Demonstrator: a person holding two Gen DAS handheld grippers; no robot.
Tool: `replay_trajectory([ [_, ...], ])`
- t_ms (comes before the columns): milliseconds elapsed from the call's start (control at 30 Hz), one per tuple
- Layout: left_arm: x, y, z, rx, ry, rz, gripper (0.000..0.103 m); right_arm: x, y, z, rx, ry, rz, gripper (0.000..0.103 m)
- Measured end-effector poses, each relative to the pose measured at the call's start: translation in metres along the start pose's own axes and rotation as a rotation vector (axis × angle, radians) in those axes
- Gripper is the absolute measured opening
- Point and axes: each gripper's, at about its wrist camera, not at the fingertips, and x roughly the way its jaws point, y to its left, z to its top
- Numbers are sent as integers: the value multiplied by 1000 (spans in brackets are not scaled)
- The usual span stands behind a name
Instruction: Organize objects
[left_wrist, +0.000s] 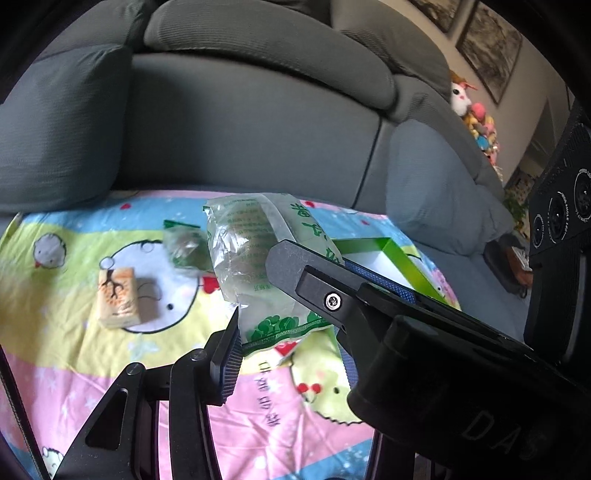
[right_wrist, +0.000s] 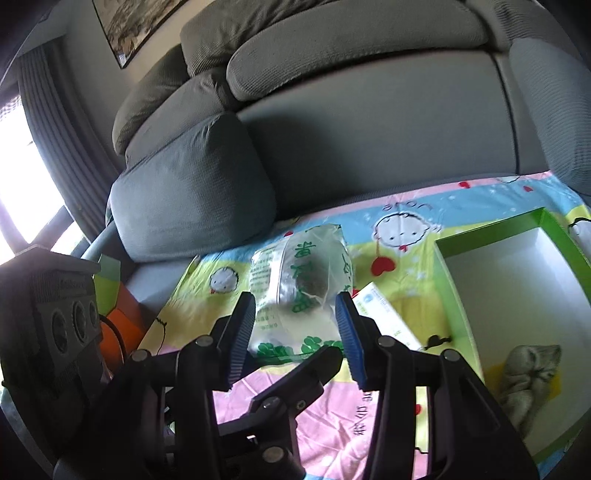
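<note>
The 2 grippers hold 1 clear plastic bag with green print, lifted above the cartoon blanket. The right gripper pinches its sides with narrow fingers; the left gripper clamps its lower end, beside the green box.

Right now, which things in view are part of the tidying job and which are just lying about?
Part of the job:
- clear bag with green print, gripped by both the left claw and right claw
- green box, holding a grey pouch
- beige carton
- small green packet
- white carton

Lying about:
- cartoon blanket
- grey sofa
- plush toys
</note>
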Motion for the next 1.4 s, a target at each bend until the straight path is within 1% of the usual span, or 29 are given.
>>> replay_trajectory([
  [133,4,-18,4,34,-2,1,48,-12,-13,3,34,-27,-6,45],
  [400,17,-57,8,108,13,-32,48,-39,-43,5,98,-71,-40,45],
  [667,35,-97,9,173,39,-86,48,-63,-74,3,157,-113,-88,45],
  [900,56,-122,6,205,84,-117,48,-74,-102,1,223,-128,-131,45],
  [1167,77,-147,-2,236,143,-180,48,-89,-134,-8,288,-146,-181,46],
  [1267,85,-157,-4,249,162,-185,48,-91,-146,-11,325,-146,-188,46],
  [1400,98,-167,-8,263,196,-210,48,-93,-160,-16,362,-139,-219,46],
])
